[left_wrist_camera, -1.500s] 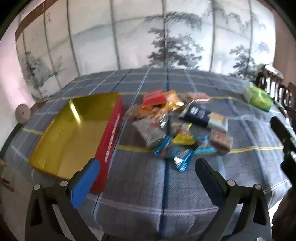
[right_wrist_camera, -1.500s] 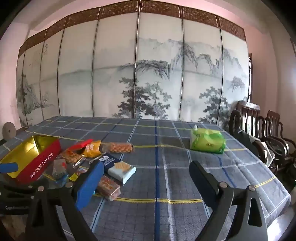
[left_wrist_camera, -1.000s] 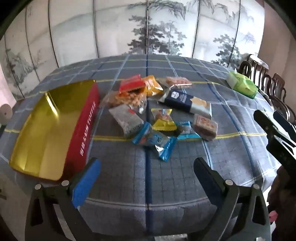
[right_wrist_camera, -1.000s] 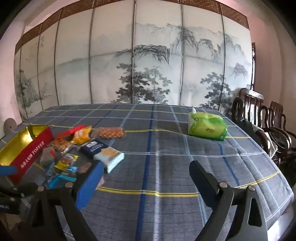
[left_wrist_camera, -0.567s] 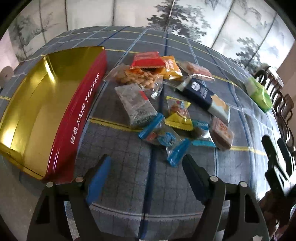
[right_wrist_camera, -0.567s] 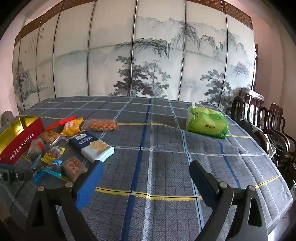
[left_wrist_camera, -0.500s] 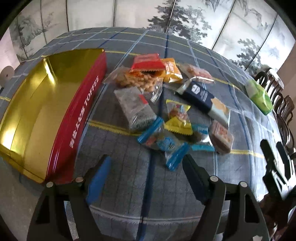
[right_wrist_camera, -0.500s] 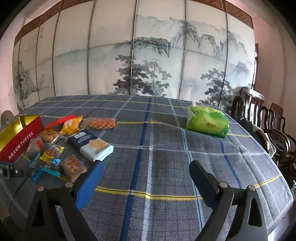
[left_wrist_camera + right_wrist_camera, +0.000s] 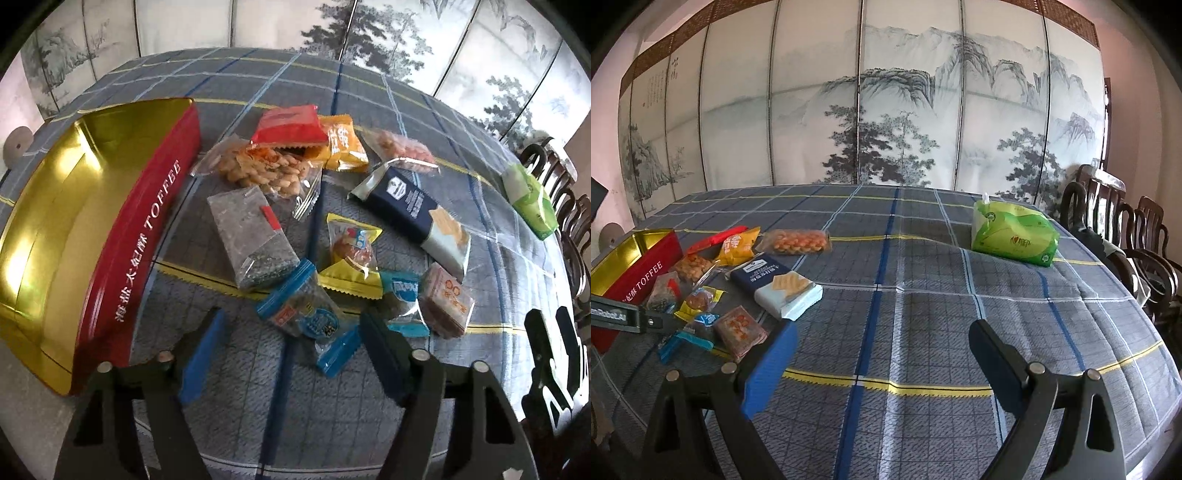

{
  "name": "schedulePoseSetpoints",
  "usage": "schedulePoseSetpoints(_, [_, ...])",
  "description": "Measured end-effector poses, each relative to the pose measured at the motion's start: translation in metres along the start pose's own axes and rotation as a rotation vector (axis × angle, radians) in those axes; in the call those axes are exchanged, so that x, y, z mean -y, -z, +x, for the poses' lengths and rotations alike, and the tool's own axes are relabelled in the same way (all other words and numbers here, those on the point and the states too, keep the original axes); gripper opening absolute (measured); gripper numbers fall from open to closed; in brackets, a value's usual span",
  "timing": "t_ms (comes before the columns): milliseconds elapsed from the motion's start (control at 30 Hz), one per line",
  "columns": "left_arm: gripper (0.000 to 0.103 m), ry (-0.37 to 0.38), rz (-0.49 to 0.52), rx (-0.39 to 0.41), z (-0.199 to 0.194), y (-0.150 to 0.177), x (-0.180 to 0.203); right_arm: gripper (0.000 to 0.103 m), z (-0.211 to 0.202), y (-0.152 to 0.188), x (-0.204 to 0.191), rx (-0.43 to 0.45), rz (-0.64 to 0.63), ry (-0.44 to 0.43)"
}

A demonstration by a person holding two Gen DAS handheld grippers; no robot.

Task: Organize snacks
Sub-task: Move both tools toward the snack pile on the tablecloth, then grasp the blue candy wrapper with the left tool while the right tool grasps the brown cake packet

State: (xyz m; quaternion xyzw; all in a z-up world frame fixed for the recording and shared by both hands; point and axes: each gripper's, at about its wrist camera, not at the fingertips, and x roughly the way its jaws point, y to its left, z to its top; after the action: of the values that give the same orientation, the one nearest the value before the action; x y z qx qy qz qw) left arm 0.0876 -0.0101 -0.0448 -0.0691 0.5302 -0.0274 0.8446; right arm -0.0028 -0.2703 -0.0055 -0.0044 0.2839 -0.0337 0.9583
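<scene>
Several snack packets lie in a heap on the blue plaid tablecloth [image 9: 332, 398]. A red toffee tin [image 9: 122, 258] with a gold inside stands open and empty at the left. My left gripper [image 9: 291, 343] is open, just above a blue-wrapped packet [image 9: 306, 314]. Behind it lie a grey packet [image 9: 251, 236], a yellow packet [image 9: 351, 254], a navy cracker pack [image 9: 410, 210] and a pink-orange packet [image 9: 447, 299]. My right gripper [image 9: 882, 354] is open and empty over bare cloth, right of the heap; the tin [image 9: 639, 273] and the navy pack [image 9: 775, 284] show at its left.
A green tissue pack [image 9: 1012, 236] lies at the far right of the table, also in the left wrist view [image 9: 532, 199]. Dark wooden chairs [image 9: 1126, 236] stand along the right edge. A painted folding screen [image 9: 886, 110] stands behind the table. The near table edge is right below both grippers.
My left gripper has moved forward and down toward the snack heap and its jaws have narrowed somewhat. My right gripper has shifted slightly and stayed open.
</scene>
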Motion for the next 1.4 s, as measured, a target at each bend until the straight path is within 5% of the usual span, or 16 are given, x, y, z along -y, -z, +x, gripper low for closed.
schedulePoseSetpoints(333, [0.065,-0.010,0.003,-0.011,0.008,-0.002,0.004,0.096,0.003,0.001,0.001,-0.014,0.012,-0.012])
schedulePoseSetpoints(433, [0.042,0.018,0.021,0.010,0.007,-0.002,0.004,0.096,0.005,0.002,0.001,-0.018,0.013,-0.014])
schedulePoseSetpoints(533, [0.038,0.035,0.038,0.015,0.006,-0.001,0.002,0.096,0.006,0.002,0.001,-0.023,0.016,-0.018])
schedulePoseSetpoints(567, [0.026,0.041,0.052,0.019,0.004,0.000,0.003,0.096,0.007,0.002,0.001,-0.027,0.018,-0.019])
schedulePoseSetpoints(667, [0.018,0.043,0.086,0.044,-0.008,0.008,0.007,0.096,0.007,0.004,0.003,-0.035,0.025,-0.027])
schedulePoseSetpoints(967, [0.018,0.085,0.150,0.085,-0.039,0.030,0.011,0.096,0.002,-0.008,0.001,-0.052,-0.009,-0.177])
schedulePoseSetpoints(1400, [0.018,0.089,0.164,0.100,-0.062,0.041,0.000,0.093,0.012,-0.011,-0.041,-0.110,-0.261,-0.346])
